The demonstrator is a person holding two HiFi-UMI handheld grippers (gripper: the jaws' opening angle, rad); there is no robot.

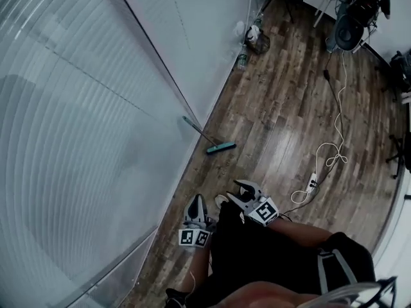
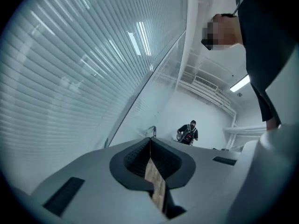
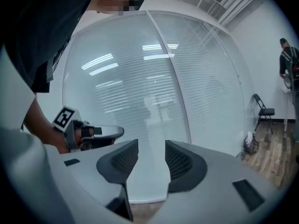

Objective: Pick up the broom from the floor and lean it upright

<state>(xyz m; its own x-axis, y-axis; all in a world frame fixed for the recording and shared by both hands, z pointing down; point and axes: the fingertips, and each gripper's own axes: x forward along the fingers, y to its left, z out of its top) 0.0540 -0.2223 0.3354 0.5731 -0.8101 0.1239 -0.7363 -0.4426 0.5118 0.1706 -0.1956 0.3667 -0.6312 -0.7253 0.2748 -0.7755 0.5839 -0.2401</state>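
Teal-headed long-handled broom (image 1: 215,145) on brown wood-plank floor (image 1: 282,108), beside slatted glass wall (image 1: 96,108) at left; white power strip (image 1: 312,182) farther right.

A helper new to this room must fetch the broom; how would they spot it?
Follow the long glass wall with white blinds down to the brown wood-plank floor. Near its foot is the broom, thin handle pointing at the wall. Its flat teal head sets it apart from the white cable and power strip further right.
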